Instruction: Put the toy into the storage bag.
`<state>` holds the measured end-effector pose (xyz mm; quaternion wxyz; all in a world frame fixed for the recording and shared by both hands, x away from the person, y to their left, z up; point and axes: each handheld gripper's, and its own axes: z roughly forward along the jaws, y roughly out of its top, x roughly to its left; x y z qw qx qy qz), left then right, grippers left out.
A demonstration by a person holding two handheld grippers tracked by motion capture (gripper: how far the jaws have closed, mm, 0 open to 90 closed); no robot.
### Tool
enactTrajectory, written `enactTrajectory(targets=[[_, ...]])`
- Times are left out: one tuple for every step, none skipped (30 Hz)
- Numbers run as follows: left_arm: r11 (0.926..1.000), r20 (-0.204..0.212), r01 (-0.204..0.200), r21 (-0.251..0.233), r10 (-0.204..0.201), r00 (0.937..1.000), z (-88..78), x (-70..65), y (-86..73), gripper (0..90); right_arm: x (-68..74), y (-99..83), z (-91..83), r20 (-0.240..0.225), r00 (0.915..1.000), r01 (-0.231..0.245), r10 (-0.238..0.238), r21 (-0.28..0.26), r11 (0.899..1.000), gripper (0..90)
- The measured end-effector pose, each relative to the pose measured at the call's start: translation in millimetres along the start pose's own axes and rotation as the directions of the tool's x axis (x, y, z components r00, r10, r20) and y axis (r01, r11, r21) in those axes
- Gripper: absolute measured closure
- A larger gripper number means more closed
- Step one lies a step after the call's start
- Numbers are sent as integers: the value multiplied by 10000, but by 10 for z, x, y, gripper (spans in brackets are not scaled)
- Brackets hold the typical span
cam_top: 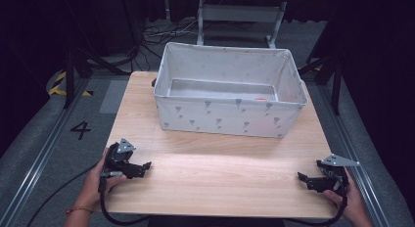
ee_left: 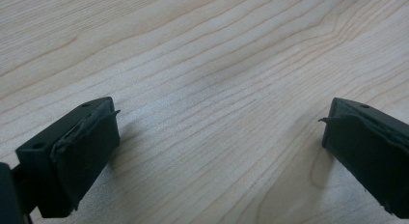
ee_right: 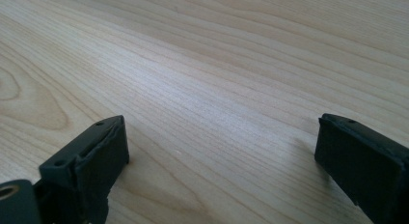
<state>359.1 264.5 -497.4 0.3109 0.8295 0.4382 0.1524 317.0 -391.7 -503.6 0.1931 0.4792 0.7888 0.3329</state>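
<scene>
Two hand-held grippers rested low on the worktop (cam_top: 220, 173), one in each of the person's hands. The left hand-held gripper (cam_top: 142, 169) sat at about 8 o'clock on the wood, and the right hand-held gripper (cam_top: 306, 180) sat at about 4 o'clock. Both pointed in toward the middle. In the left gripper view, the left one (ee_left: 219, 132) had its jaws spread wide, with bare wood between them. In the right gripper view, the right one (ee_right: 222, 147) was spread wide too, and it held nothing.

They were probably kept near the front edge so that both had room to reach forward. It looked like a waiting pose, with no grab started yet.

The nearest thing to work with was the cloth bin (cam_top: 227, 117). It stood at 12 o'clock, well apart from both hand-held grippers. It was pale grey with small dark marks on its sides, and its top was open. A little orange thing (cam_top: 260, 98) peeked out from the bottom of the bin, toward its right side. It was too small to tell what it was.

The worktop was light wood with wavy grain lines. Around it the room was dark. The floor was grey, with a painted number four (cam_top: 80, 129) at 9 o'clock and cables (cam_top: 161, 34) lying behind the bin.
</scene>
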Motion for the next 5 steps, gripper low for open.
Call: enactTrajectory(targets=[[10000,-1,-1,1,1,10000,0,0,0,0,0,0,0,0,10000,2,-2,2,10000,49],[10000,0,-1,3,1,10000,0,0,0,0,0,0,0,2,10000,3,-3,2,10000,50],[10000,1,-1,2,1,10000,0,0,0,0,0,0,0,1,10000,1,-1,1,10000,50],[10000,0,-1,2,1,10000,0,0,0,0,0,0,0,1,10000,2,-2,2,10000,50],[10000,0,-1,2,1,10000,0,0,0,0,0,0,0,0,10000,2,-2,-1,10000,49]])
